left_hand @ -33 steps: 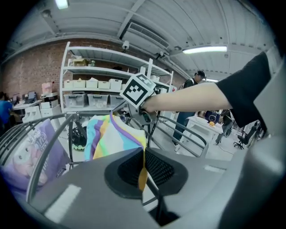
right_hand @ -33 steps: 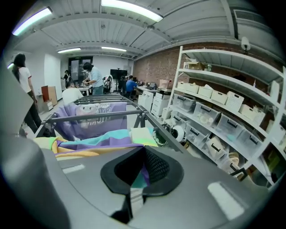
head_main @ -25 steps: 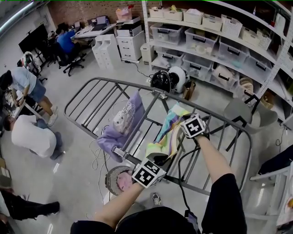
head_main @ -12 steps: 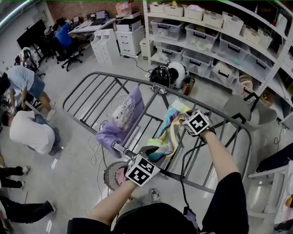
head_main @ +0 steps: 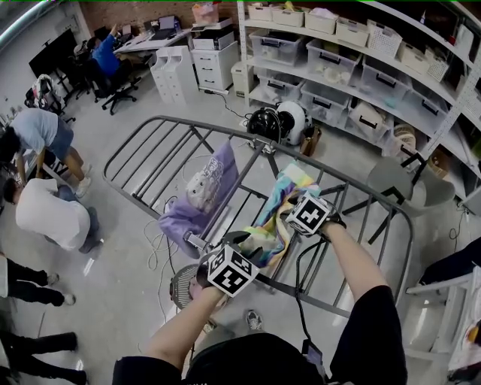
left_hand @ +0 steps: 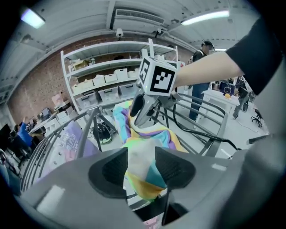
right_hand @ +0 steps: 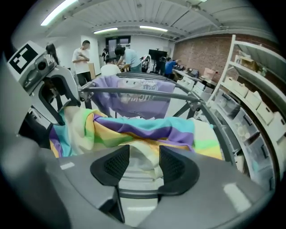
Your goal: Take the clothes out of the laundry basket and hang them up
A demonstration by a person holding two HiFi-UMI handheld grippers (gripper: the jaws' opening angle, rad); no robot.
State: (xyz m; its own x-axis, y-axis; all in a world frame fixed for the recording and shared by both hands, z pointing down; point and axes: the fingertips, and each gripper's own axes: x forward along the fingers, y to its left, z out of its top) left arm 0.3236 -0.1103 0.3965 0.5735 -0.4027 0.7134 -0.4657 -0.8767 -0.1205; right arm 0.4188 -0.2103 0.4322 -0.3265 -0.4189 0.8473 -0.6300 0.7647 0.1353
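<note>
A grey metal drying rack [head_main: 210,131] fills the middle, seen from above. Behind it, long white shelves [head_main: 338,71] carry many plastic boxes [head_main: 331,66]. Left of the rack are several people [head_main: 46,218], well apart from it.

On the rack bars hangs a purple garment [head_main: 204,186]. Just beside it, to the right, a striped cloth [head_main: 278,199] in pastel colours lies over the bars. The laundry basket [head_main: 180,286] stands on the floor under the near edge of the rack; the left arm and the bars cover most of it. Beyond the far end of the rack sit two round things [head_main: 278,126], one black and one white, perhaps helmets.

The left gripper [left_hand: 140,167] has just been opening its jaws; they stand apart, with an end of the striped cloth loose between them. The right gripper [right_hand: 144,163] has also just opened, and a fold of the same cloth lies between its spread jaws. A black cable [head_main: 299,263] hangs below the right gripper, across the bars.

The floor [head_main: 128,263] is smooth and grey. A brick wall [head_main: 135,16] and desks [head_main: 154,46] close the room at the back.
</note>
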